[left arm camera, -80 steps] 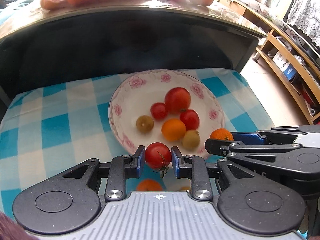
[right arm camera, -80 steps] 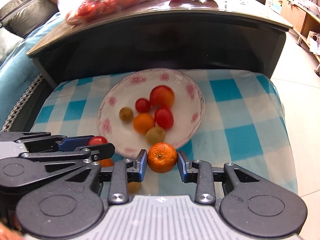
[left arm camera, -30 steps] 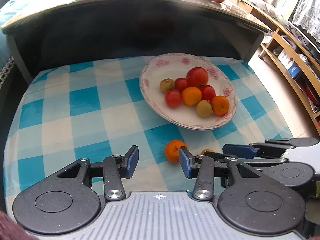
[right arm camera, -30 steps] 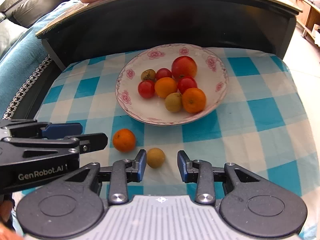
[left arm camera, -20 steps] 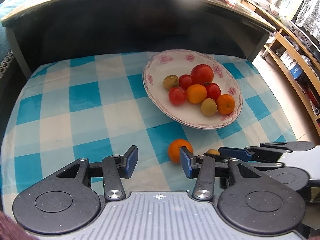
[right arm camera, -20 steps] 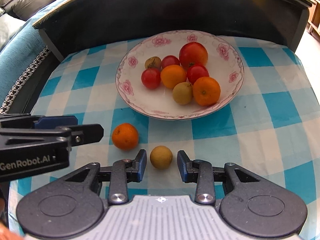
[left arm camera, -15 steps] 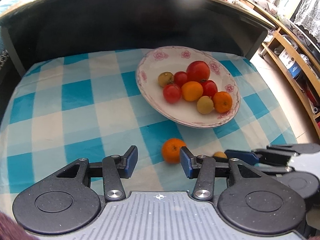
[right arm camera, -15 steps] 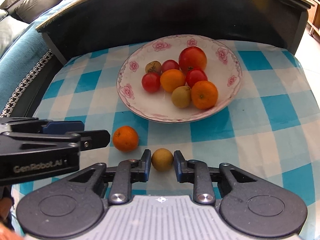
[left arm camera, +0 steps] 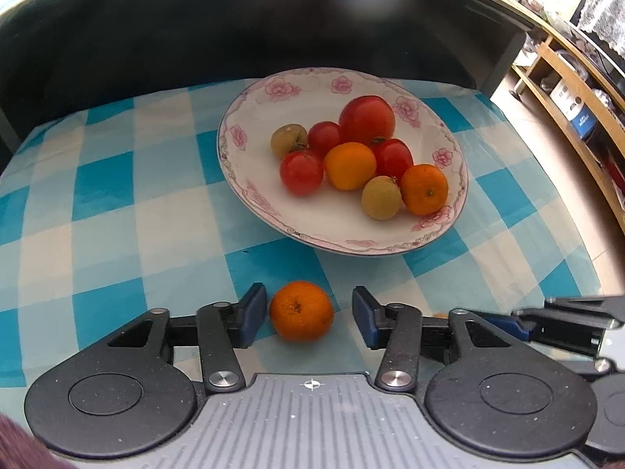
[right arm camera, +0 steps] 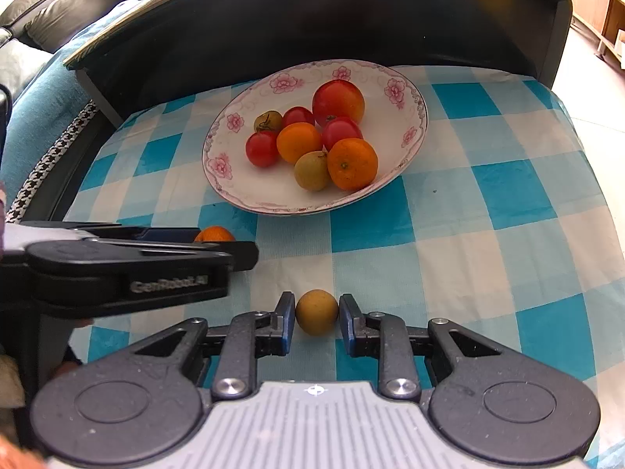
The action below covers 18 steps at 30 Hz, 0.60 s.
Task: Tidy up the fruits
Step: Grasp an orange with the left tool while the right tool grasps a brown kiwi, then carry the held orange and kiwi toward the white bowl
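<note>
Right wrist view: right gripper (right arm camera: 316, 318) pinches a yellow fruit (right arm camera: 316, 312); left gripper (left arm camera: 308, 314), jaws just narrowing but still apart, straddles an orange (left arm camera: 301, 310) near the plate (left arm camera: 250, 179)

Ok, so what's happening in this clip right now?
A person is working two handheld grippers over a checked cloth, gathering loose fruit near a flowered plate already holding eight pieces. The right gripper is shut on a small yellow-brown fruit on the cloth. The left gripper straddles a loose orange, its jaws just closing, pads not yet gripping.
</note>
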Motion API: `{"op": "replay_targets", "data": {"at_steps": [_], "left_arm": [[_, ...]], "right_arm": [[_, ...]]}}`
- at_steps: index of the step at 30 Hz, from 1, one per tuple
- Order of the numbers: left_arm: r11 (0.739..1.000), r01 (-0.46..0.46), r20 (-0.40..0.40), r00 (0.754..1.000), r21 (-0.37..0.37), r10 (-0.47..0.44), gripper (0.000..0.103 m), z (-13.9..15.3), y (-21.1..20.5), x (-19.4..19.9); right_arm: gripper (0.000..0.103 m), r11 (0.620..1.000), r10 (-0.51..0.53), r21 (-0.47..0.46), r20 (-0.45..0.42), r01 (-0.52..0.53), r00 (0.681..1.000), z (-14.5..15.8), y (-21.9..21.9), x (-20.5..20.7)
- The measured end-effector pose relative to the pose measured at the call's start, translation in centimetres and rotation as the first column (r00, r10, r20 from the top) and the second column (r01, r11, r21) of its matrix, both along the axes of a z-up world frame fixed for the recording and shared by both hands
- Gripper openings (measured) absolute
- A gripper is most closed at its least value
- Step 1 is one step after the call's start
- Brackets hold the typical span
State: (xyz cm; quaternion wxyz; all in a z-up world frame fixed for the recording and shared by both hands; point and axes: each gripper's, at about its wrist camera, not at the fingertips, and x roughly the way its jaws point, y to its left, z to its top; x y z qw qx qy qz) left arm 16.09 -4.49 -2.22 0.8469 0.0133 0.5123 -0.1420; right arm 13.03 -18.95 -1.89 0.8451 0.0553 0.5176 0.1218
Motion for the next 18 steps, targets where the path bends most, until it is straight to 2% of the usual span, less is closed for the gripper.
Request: {"op": "replay_targets", "data": {"at_steps": [1, 2, 10, 18], "left_arm": [[1.000, 0.005, 0.007, 1.000, 0.015, -0.005, 0.044, 0.0, 0.0, -0.1], [1.000, 0.010, 0.014, 1.000, 0.029, -0.010, 0.042, 0.0, 0.0, -0.2], [0.999, 0.035, 0.003, 0.999, 0.033, -0.035, 0.042, 0.6, 0.7, -1.7], [0.995, 0.080, -0.016, 0.997, 0.064, -0.079, 0.042, 1.5, 2.1, -5.5]], "right_arm": [[0.028, 1.000, 0.000, -0.005, -0.008, 0.000, 1.000, -0.2, 0.0, 0.1], [0.028, 1.000, 0.000, -0.004, -0.003, 0.000, 1.000, -0.2, 0.0, 0.2], [0.028, 1.000, 0.010, -0.023, -0.006, -0.010, 1.000, -0.1, 0.5, 0.2], [0.028, 0.995, 0.060, -0.076, -0.011, -0.060, 0.998, 0.9, 1.3, -2.7]]}}
